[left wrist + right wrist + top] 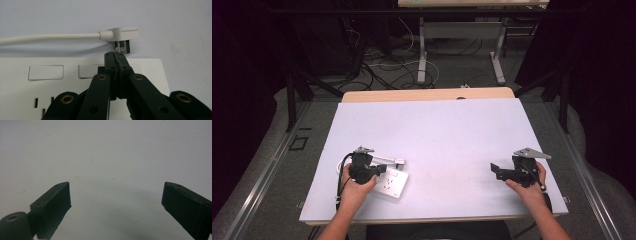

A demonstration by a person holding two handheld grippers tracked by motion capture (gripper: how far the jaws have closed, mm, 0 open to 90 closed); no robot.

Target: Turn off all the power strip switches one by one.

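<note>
A white socket strip [393,184] with rocker switches lies flat at the near left of the white table cover [437,130]. Just beyond it lies a white plug [399,161], its white cord [382,159] running off to the left. My left gripper [381,170] hovers over the strip. In the left gripper view its jaws are pressed together with nothing between them, and the left gripper [115,53] tips end just short of the plug [122,34] and its metal prongs [122,47]. The right gripper [496,171] is at the near right, apart from both. In the right gripper view the right gripper [116,195] stands open over bare cover.
The table's wooden back edge [427,94] shows beyond the cover. Behind it, on the floor, are loose cables [387,70] and the white legs of another desk [422,55]. Metal rails [267,170] run along both sides of the table.
</note>
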